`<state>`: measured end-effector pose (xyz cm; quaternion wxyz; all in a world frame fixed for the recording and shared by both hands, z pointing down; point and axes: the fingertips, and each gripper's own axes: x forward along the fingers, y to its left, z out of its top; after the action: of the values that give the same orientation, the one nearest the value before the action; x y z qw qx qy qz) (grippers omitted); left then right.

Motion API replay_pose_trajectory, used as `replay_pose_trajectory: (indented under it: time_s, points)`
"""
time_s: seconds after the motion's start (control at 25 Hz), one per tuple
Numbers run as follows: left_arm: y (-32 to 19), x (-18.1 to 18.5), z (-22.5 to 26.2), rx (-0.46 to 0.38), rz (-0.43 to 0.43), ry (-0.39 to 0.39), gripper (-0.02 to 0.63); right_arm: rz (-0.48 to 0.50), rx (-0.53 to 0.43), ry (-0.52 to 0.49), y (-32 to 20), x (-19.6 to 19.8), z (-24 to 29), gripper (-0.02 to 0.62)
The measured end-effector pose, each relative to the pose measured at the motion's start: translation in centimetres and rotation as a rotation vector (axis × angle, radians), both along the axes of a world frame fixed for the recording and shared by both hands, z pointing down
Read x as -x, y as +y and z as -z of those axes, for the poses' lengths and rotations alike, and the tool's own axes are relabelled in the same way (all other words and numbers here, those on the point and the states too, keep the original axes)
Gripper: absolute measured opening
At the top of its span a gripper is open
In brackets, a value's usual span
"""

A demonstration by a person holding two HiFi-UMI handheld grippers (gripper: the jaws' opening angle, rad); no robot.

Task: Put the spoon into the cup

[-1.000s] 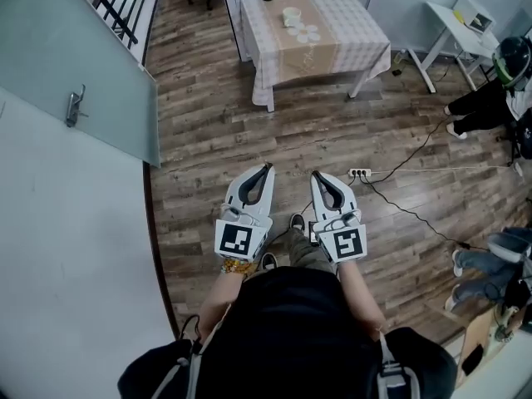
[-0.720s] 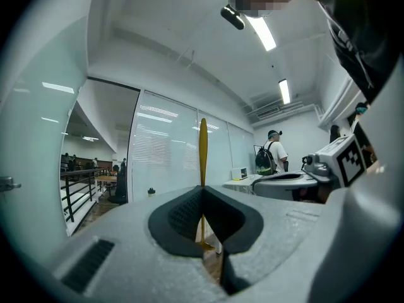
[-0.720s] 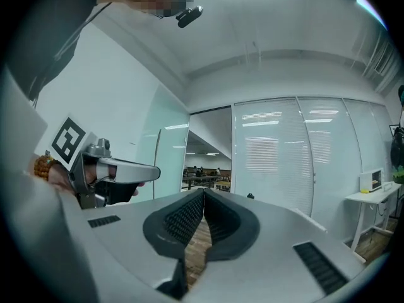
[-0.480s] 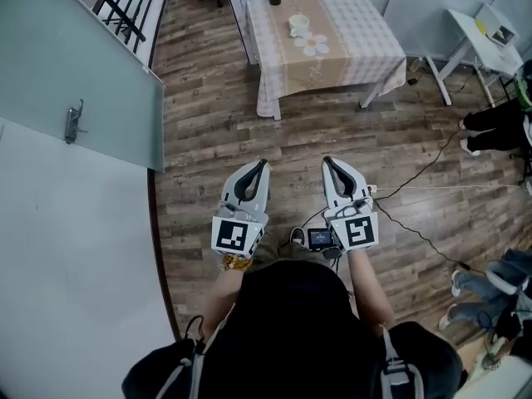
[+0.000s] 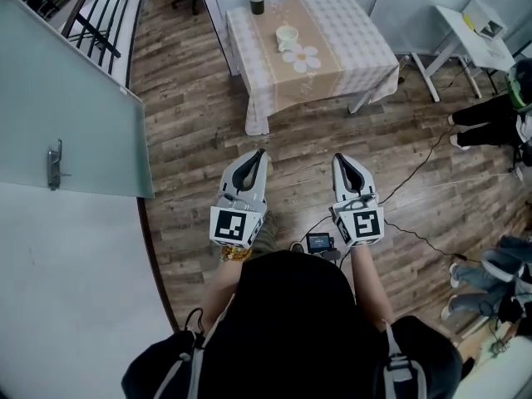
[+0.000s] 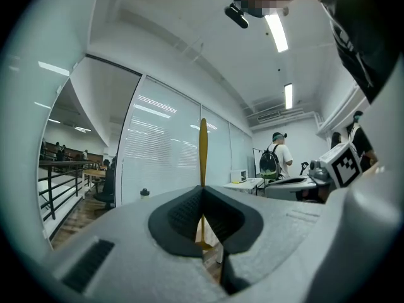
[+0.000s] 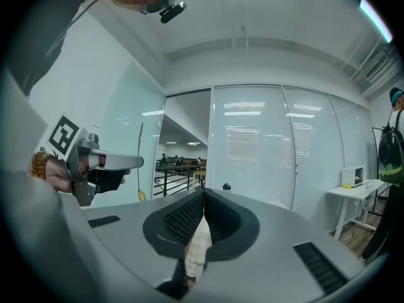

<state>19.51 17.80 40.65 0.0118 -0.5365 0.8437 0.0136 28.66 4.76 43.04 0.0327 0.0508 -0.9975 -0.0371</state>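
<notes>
Grip on thin golden spoon [image 6: 202,163], small white cup [image 5: 287,36] far ahead
Left gripper [image 5: 259,153] clamps the spoon, long axis upright across its jaws; right gripper [image 5: 339,158] is closed, empty. Cup sits on the checked-cloth table [image 5: 366,40], well ahead, slightly nearer the left one.

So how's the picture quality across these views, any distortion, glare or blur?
Head view: sharp, evenly lit, no hard shadows. Left gripper view: heavy fisheye with dark rounded corners; the ceiling light is blown out, yet the spoon reads crisp. Right gripper view: same fisheye vignette, bright blinds, little blur.
</notes>
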Motion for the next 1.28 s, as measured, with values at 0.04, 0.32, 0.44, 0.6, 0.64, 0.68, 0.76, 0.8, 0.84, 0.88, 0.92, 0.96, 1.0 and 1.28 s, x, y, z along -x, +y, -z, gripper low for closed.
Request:
replay_pose_trajectory:
  time_s: [0.04, 0.32, 0.44, 0.6, 0.64, 0.68, 0.76, 0.8, 0.84, 0.88, 0.92, 0.96, 1.0, 1.28]
  points:
    - [-0.5, 1.9, 0.4, -0.004, -0.01, -0.003, 0.012, -0.012, 0.001, -0.002, -0.3, 1.7, 0.4, 0.008]
    - [-1.3, 12.8, 1.6, -0.035, -0.11, 0.001, 0.012, -0.043, 0.006, -0.016, -0.4, 12.4, 2.2, 0.008]
    - [-2.1, 16.4, 1.3, -0.048, -0.14, 0.012, 0.012, -0.074, 0.01, -0.011, -0.9, 15.2, 2.0, 0.008]
    - [-2.3, 20.1, 0.9, -0.052, -0.155, 0.043, 0.012, -0.063, 0.028, -0.016, -0.6, 18.3, 1.8, 0.008]
    - [-2.4, 21.0, 0.7, -0.052, -0.153, 0.048, 0.012, -0.061, 0.028, -0.012, -0.7, 19.1, 1.7, 0.008]
    - [-2.6, 21.8, 0.5, -0.053, -0.153, 0.051, 0.012, -0.06, 0.027, -0.008, -0.9, 19.9, 1.6, 0.008]
    - [-3.3, 23.3, 0.3, -0.049, -0.158, 0.053, 0.012, -0.062, 0.027, -0.01, -1.6, 21.5, 1.3, 0.008]
    - [-3.7, 24.0, 0.2, -0.046, -0.162, 0.052, 0.012, -0.066, 0.028, -0.013, -2.1, 22.3, 1.2, 0.008]
    - [-4.1, 24.7, 0.0, -0.042, -0.168, 0.05, 0.012, -0.071, 0.03, -0.015, -2.7, 23.2, 0.9, 0.008]
    - [-4.5, 25.5, -0.2, -0.037, -0.176, 0.049, 0.012, -0.076, 0.035, -0.015, -3.3, 24.0, 0.5, 0.008]
    - [-4.9, 26.3, -0.4, -0.031, -0.184, 0.05, 0.012, -0.081, 0.041, -0.013, -4.0, 25.0, 0.1, 0.008]
    - [-5.4, 27.2, -0.5, -0.024, -0.19, 0.049, 0.012, -0.087, 0.05, -0.011, -4.8, 26.0, -0.3, 0.008]
    - [-6.0, 28.3, -0.6, -0.016, -0.194, 0.046, 0.012, -0.094, 0.058, -0.011, -5.7, 27.1, -0.6, 0.008]
    - [-12.7, 35.9, -0.4, 0.009, -0.237, 0.025, 0.012, -0.131, 0.077, -0.021, -12.8, 34.7, -1.7, 0.008]
